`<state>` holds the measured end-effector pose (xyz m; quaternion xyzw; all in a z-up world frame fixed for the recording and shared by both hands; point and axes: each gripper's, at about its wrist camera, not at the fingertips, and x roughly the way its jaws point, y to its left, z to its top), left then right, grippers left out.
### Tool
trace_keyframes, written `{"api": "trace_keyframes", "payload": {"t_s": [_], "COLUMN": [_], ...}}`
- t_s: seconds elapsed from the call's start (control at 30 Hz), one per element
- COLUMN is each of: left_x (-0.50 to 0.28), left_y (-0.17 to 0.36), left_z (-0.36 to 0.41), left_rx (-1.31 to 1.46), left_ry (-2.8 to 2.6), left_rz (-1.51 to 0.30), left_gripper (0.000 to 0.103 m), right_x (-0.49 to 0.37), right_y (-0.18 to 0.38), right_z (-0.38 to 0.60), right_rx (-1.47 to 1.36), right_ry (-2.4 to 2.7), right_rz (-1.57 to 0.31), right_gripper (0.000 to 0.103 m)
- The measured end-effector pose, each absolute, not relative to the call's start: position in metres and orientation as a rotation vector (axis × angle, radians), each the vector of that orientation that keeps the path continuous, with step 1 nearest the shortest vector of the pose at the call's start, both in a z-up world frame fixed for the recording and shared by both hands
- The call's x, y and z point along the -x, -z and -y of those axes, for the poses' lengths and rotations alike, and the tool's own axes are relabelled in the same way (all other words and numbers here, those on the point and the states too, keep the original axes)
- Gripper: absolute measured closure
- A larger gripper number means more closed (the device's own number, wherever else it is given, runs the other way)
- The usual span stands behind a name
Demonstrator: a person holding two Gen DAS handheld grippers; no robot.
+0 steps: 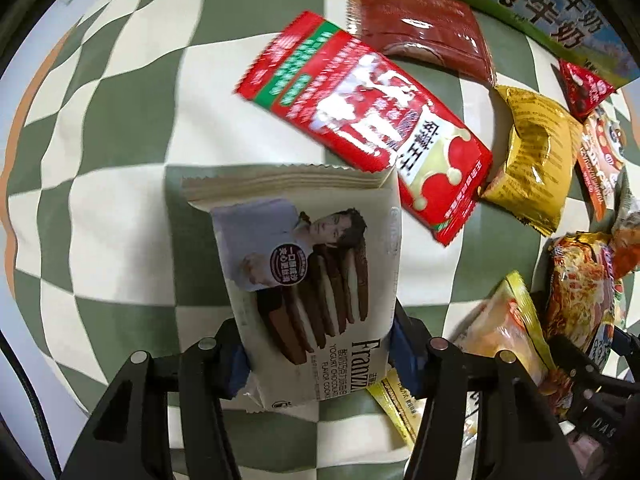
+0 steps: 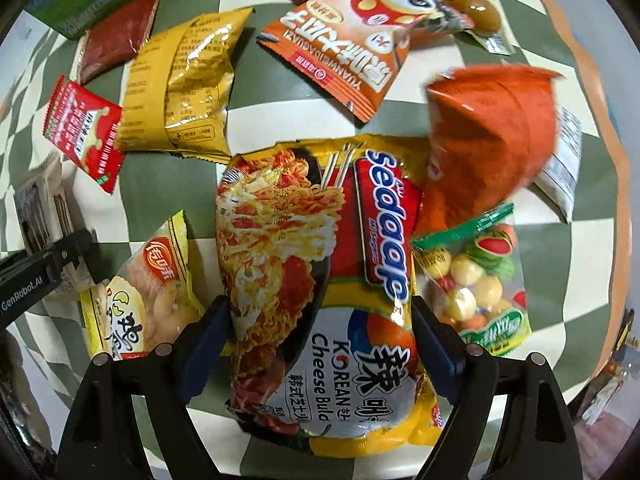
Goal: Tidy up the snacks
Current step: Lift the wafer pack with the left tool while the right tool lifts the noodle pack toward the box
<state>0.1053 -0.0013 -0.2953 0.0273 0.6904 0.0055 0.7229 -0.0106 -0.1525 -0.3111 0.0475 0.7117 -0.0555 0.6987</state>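
We are early in the sorting. Our left gripper (image 1: 316, 354) pinches a cream cookie packet (image 1: 308, 280) above the green-and-cream checked cloth (image 1: 112, 208); our right gripper (image 2: 320, 344) clamps a yellow noodle pack (image 2: 320, 280). Most snacks lie scattered near them, ungrouped. Only the left view shows the long red wafer wrapper (image 1: 360, 120) whole; only the right shows the clear fruit-candy bag (image 2: 476, 276) and orange panda packet (image 2: 352, 40).
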Motion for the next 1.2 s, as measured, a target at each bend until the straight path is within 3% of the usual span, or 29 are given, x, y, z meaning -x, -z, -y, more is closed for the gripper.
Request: {"api": "trace_keyframes", "payload": {"t_s": [0.63, 0.83, 1.03, 1.2], "left_x": [-0.063, -0.098, -0.132, -0.209], "left_y": [0.218, 0.212, 0.119, 0.083], "left_z": [-0.025, -0.029, 0.001, 0.044], "left_rx": [0.054, 0.099, 0.143, 0.213], "left_ry": [0.05, -0.001, 0.1, 0.215], "left_rz": [-1.482, -1.504, -1.366, -1.318], "left_gripper": [0.051, 0.052, 0.052, 0.052], "right_x": [0.019, -0.004, -0.017, -0.064], "right_y": [0.188, 0.195, 0.126, 0.072], "right_z": [0.17, 0.174, 0.193, 0.221], "right_rx": [-0.237, -0.232, -0.266, -0.303], "right_ry": [-0.035, -0.091, -0.179, -0.213], "right_rz": [-1.397, -1.389, -1.241, -1.139], "right_gripper": [0.015, 0.015, 0.015, 0.015]}}
